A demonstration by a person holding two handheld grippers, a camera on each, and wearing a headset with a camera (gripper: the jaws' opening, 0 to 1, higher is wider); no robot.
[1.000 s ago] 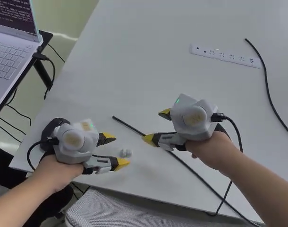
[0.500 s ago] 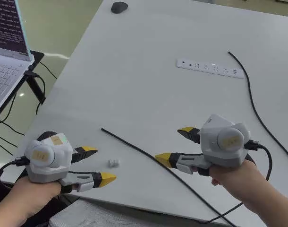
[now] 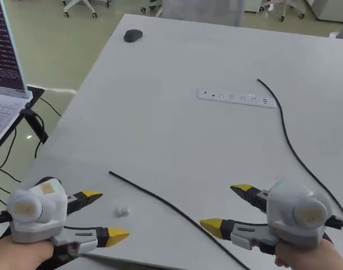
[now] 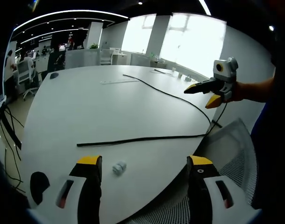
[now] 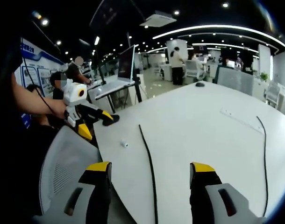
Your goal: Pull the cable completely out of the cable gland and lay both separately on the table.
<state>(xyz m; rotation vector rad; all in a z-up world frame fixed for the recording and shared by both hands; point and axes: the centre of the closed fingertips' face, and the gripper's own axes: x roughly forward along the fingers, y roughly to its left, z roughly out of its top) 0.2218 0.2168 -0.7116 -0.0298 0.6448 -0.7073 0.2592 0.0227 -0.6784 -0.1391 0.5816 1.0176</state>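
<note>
**Cable gland** (image 3: 122,211): small white piece, lying alone on the surface (image 3: 160,118) close to its near edge. Nothing is threaded through it and nothing holds it

**Cable** (image 3: 160,198): black and loose. Its free end lies just beyond the gland, and the rest runs off to the person's right and over the near edge. It is near the gland but not touching it

**Left gripper** (image 3: 108,215): just on the person's side of the gland. The jaws are spread wide and empty, with the gland ahead of their tips rather than between them

**Right gripper** (image 3: 223,206): well to the right of the gland, lifted off the surface beside the cable's run. The jaws are wide apart with nothing in them

**Change over the last second**: the right gripper then hung over the cable, close to the gland, and has since drawn back toward the person and away from the gland. The left gripper has kept its station by the gland. The head view has tipped up, so the shift of the whole picture is the camera's. Gland and cable keep the same spacing throughout

**Reading**: both parts lie separate and released, so the task is judged complete and the hands are retiring

**Beyond the gland**: power strip (image 3: 236,97), its black lead (image 3: 288,138), and a mouse (image 3: 132,35) at the far edge. A laptop (image 3: 5,62) stands off to the left of the surface
</note>
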